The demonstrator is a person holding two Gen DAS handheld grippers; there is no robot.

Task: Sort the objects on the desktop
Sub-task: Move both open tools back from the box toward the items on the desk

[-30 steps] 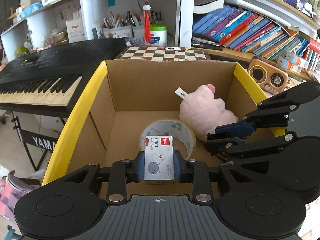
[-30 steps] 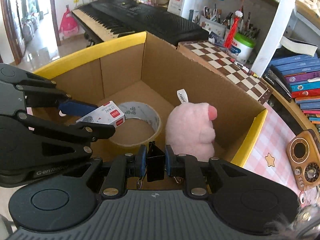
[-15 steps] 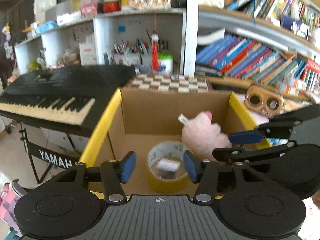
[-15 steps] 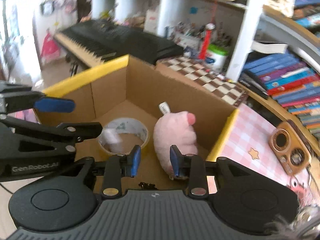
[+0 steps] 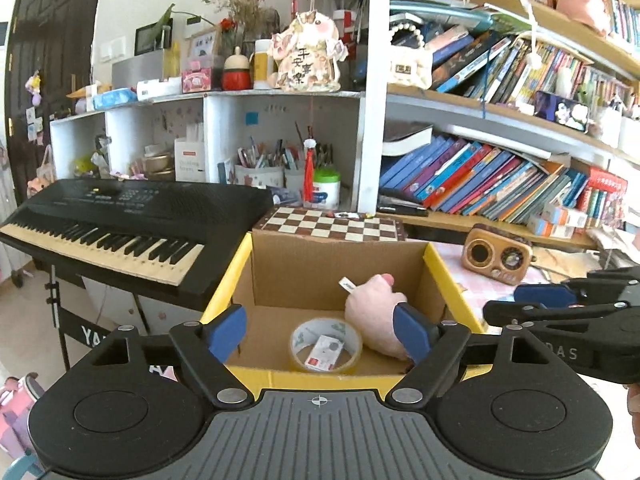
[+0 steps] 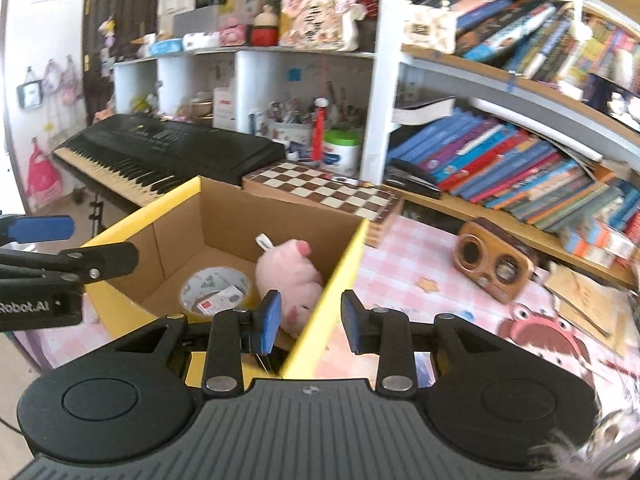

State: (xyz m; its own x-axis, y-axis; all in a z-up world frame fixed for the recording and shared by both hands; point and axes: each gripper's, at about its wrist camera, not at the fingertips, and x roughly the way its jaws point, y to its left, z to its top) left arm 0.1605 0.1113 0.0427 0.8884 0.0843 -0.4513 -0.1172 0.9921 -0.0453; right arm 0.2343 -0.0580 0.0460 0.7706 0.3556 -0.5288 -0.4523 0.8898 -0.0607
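Note:
A yellow-edged cardboard box holds a pink plush toy, a tape roll and a small white staple box lying inside the roll. My left gripper is open and empty, raised above the box's near edge. My right gripper is open and empty, over the box's right edge; it also shows in the left wrist view. The black binder clip is not clearly visible.
A black keyboard stands left of the box. A chessboard lies behind it. A wooden radio sits on the pink checked tablecloth to the right. Shelves of books rise behind.
Both grippers opened and dropped their loads into the box: the staple box landed in the tape roll, the binder clip fell from the right. Both grippers then rose and pulled back.

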